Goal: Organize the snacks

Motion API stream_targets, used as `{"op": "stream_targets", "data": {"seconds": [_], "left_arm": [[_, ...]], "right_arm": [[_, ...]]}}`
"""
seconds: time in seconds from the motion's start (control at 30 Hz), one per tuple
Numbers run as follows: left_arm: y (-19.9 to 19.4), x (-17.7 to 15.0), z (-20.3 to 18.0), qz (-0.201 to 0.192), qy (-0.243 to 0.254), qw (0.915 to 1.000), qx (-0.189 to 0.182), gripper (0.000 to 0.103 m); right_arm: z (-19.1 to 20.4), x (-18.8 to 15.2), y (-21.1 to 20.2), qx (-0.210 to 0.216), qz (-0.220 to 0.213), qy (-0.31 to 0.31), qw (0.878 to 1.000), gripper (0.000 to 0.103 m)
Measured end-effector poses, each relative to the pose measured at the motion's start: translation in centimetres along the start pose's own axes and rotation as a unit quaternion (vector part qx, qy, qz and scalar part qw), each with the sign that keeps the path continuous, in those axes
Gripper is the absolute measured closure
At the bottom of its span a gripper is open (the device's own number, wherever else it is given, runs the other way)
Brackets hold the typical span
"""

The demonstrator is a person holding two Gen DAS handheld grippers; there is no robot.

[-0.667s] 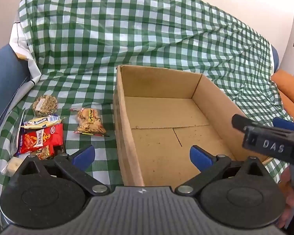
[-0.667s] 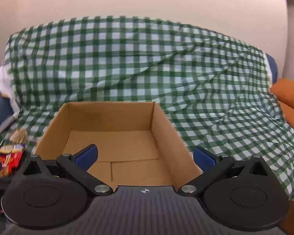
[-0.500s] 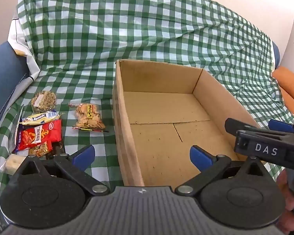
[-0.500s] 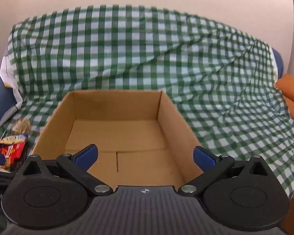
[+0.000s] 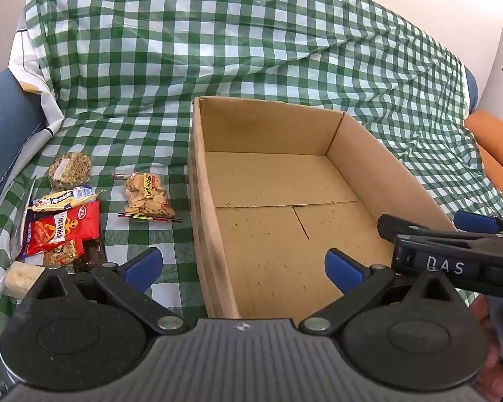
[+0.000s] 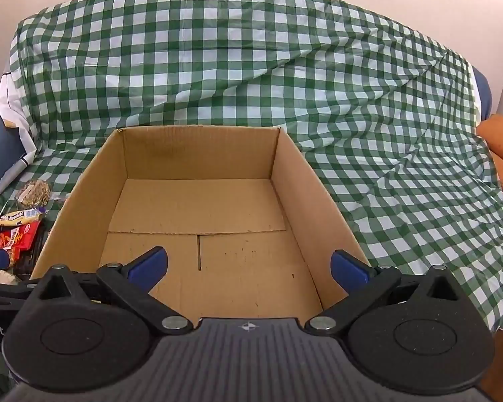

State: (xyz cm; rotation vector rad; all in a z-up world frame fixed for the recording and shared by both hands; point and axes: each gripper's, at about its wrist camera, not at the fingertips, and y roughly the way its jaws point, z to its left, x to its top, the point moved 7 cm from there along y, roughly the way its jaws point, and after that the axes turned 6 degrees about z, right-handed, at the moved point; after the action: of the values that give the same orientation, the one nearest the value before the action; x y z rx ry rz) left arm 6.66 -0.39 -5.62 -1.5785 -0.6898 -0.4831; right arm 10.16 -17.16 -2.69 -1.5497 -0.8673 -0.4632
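An open, empty cardboard box (image 5: 352,154) stands on the green checked cloth; it also shows in the right wrist view (image 6: 198,150). Left of it lie several snacks: a clear bag of crackers (image 5: 148,194), a round seed cake (image 5: 71,169), a white bar (image 5: 63,197), a red packet (image 5: 61,227) and smaller pieces beside them. My left gripper (image 5: 243,266) is open and empty above the box's near left wall. My right gripper (image 6: 249,266) is open and empty above the box's near edge. The snacks show at the left edge of the right wrist view (image 6: 16,231).
The checked cloth (image 6: 251,67) drapes over a sofa back behind the box. A blue cushion (image 5: 6,127) is at the far left and an orange cushion (image 5: 496,147) at the far right. The right gripper's body (image 5: 459,258) crosses the left view's right side.
Both grippers have drawn back and tilted a little, so the box and snacks sit slightly higher in view. Both stay open and empty. The snacks have not moved.
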Motion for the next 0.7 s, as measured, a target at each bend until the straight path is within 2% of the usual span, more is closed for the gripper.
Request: {"op": "stream_targets", "data": {"seconds": [0.03,0.13,0.7], "left_arm": [[0.0,0.0,0.0,0.000,0.001,1.0000,0.000,0.000],[0.1,-0.1,0.0,0.000,0.002,1.0000,0.001,0.000],[0.2,-0.3,0.1,0.001,0.004,1.0000,0.000,0.000]], "right_arm": [[0.2,1.0,-0.8,-0.005,0.001,-0.003,1.000,0.001],[0.1,-1.9,0.9,-0.013,-0.015,-0.024,1.000,0.001],[-0.3,-1.4,1.7,-0.021,-0.007,-0.018,1.000,0.001]]}}
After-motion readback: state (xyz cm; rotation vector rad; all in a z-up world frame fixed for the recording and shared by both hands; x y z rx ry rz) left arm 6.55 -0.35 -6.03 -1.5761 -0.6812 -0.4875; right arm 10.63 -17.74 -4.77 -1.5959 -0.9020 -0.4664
